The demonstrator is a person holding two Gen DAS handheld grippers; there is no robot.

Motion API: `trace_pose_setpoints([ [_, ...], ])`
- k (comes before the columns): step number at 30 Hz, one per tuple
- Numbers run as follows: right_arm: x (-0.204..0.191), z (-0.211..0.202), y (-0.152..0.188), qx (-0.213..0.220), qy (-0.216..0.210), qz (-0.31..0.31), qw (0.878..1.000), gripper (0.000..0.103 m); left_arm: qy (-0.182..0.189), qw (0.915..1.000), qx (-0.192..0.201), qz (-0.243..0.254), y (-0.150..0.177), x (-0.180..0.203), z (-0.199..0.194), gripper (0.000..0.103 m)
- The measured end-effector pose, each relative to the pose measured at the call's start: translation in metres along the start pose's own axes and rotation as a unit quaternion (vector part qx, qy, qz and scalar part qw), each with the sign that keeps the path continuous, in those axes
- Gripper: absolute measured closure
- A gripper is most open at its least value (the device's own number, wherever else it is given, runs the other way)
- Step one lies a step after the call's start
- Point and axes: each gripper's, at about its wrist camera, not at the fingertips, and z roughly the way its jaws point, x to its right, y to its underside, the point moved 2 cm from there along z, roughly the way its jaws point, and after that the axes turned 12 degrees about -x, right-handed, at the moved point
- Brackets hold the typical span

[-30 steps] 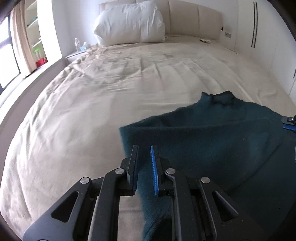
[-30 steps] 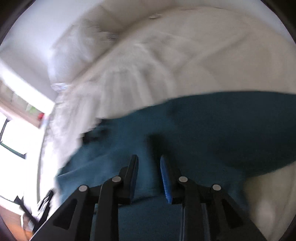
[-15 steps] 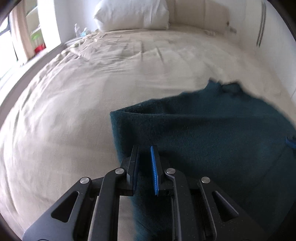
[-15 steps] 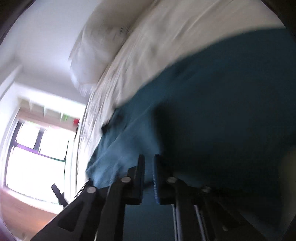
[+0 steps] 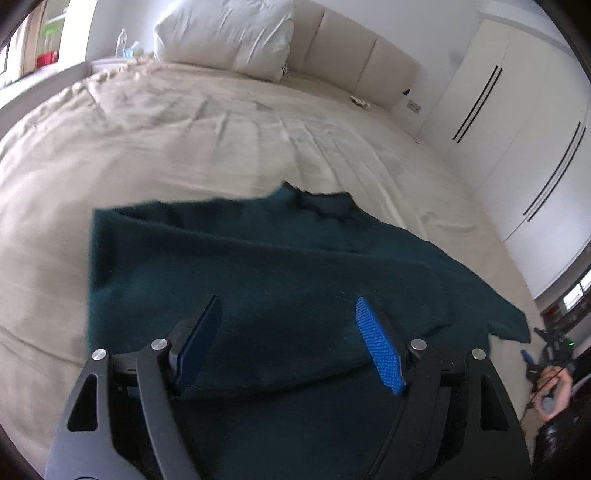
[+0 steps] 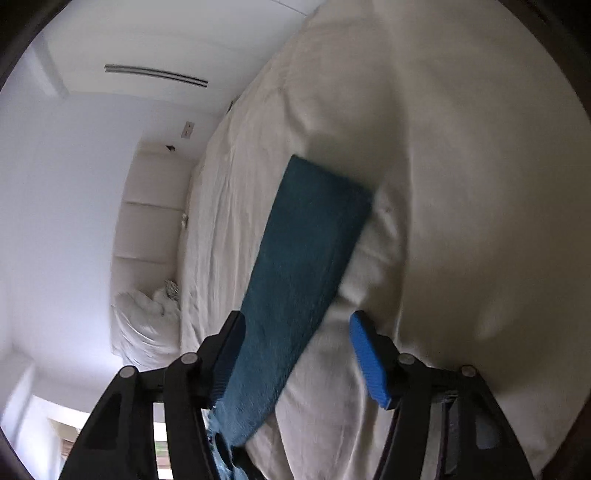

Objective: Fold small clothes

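Beige bed [image 5: 184, 147]: teal sweater [image 5: 258, 266] spread flat; white pillow [image 5: 225, 33] at headboard.

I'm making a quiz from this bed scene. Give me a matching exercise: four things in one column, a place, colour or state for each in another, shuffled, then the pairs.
Things:
1. sweater
2. pillow
3. left gripper
4. wardrobe

Descriptions:
A. white, leaning against the headboard
B. open, jaws wide apart over the cloth
C. dark teal, lying on the sheet
D. white doors with black strip handles, at the right wall

Pairs: 1-C, 2-A, 3-B, 4-D
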Motion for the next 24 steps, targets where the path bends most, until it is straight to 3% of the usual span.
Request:
trace_pose_setpoints([
  [4, -0.005, 0.015, 0.001, 0.002, -0.006, -0.009, 1.0, 0.041, 0.019, 0.9997, -0.015, -0.002, 0.006, 0.015, 0.007, 0.029],
  [9, -0.006, 0.029, -0.017, 0.011, -0.023, 0.011, 1.0, 0.055, 0.031, 0.9992, -0.023, -0.005, 0.006, 0.018, 0.014, 0.029],
  [11, -0.008, 0.032, -0.023, 0.019, -0.002, 0.005, 1.0, 0.069, 0.035, 0.9989, -0.028, -0.011, 0.002, 0.014, 0.018, 0.029],
  [17, -0.005, 0.032, -0.034, 0.049, 0.027, 0.017, 0.998, 0.092, 0.052, 0.9972, -0.033, -0.043, -0.003, -0.008, 0.022, 0.029],
  [19, -0.012, 0.034, -0.035, 0.054, 0.048, 0.01, 0.997, 0.093, 0.053, 0.997, -0.031, -0.048, -0.004, -0.015, 0.02, 0.029],
  [22, -0.05, 0.043, -0.019, 0.056, 0.102, -0.045, 0.992, 0.093, 0.061, 0.9963, -0.024, -0.057, -0.006, -0.024, 0.016, 0.029],
  [24, -0.112, 0.062, 0.016, 0.049, 0.14, -0.154, 0.977, 0.093, 0.067, 0.9955, -0.023, -0.064, -0.008, -0.029, 0.014, 0.029],
])
